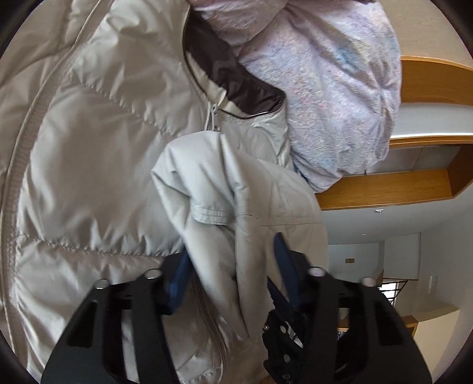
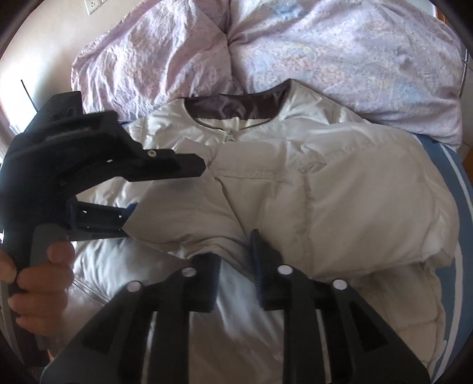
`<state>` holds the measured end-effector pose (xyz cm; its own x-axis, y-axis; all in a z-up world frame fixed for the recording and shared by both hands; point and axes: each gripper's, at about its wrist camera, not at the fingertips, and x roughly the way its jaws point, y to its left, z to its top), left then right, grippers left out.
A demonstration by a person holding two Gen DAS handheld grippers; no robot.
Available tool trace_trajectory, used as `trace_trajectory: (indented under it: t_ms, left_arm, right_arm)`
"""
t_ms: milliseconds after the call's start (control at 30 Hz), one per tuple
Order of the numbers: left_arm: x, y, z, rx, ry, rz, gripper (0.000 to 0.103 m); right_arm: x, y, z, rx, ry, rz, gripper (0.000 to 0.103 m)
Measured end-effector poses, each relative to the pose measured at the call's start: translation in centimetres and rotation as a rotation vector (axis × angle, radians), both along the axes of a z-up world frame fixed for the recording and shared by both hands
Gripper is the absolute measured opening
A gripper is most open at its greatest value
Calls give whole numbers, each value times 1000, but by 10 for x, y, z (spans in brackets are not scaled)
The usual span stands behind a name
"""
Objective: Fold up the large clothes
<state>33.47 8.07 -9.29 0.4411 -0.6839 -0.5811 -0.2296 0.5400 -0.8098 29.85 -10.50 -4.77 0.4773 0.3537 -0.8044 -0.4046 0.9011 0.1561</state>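
While both wrist cams are on the bed, status as follows:

jacket: pale grey quilted puffer jacket lies front up on the bed, dark-lined collar at the far side, zipper closed up to the neck.
sleeve: one sleeve is folded across the chest, cuff end reaching toward the left gripper; in the left wrist view the cuff hangs bunched between the blue pads.
left gripper: left gripper has sleeve fabric pinched between its fingers, jaws narrowed onto the cloth with a bulky fold filling the gap. Right wrist view shows the same tool from the side, at the left of the scene, sleeve end running into its lower finger.
left hand: bare hand wraps the handle, near-left.
right gripper: right gripper sits low over the jacket's near part, fingers parted a moderate way. Right pad touches the edge of the folded sleeve; cloth shows between the pads, but I cannot tell if it's gripped.
duvet: lilac floral duvet heaped at the far side, touching the collar.
sheet: blue striped sheet shows at the right edge.
room: wall outlet far left; wooden shelving beyond the bed in the left wrist view.
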Motion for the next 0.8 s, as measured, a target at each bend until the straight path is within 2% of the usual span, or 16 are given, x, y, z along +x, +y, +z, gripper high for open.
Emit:
trace_trajectory:
  t_ms: [33, 100, 133, 233, 400, 500, 533, 600, 667, 733, 800]
  left_arm:
    - [0, 0, -1, 5, 4, 0, 35]
    - [1, 2, -2, 8, 7, 6, 27]
    - [1, 4, -1, 15, 3, 9, 24]
    - [5, 12, 8, 48, -17, 31, 19]
    - [9, 27, 22, 150, -66, 54, 18]
    - [8, 39, 27, 259, -82, 72, 18]
    - [7, 43, 24, 315, -69, 81, 18]
    - [7, 45, 15, 354, -34, 82, 18]
    - [5, 43, 10, 383, -28, 77, 19]
    - [2, 42, 12, 405, -34, 71, 25]
    - [-7, 48, 20, 400, -42, 77, 29]
  right_arm:
    - [-1, 1, -1, -13, -3, -2, 31]
    - [-3, 3, -1, -33, -18, 0, 44]
    - [-6, 5, 1, -45, -42, 3, 57]
    - [-14, 6, 9, -53, -105, 12, 81]
    - [-24, -12, 31, 56, -132, 4, 83]
    - [-20, -22, 36, 92, -123, -32, 83]
    - [-16, -22, 35, 91, -114, -43, 83]
    - [-11, -15, 32, 93, -89, -47, 83]
    - [-2, 0, 26, 70, -57, -45, 79]
    - [8, 19, 21, 12, -46, -44, 75]
    - [15, 35, 17, -30, -44, -35, 72]
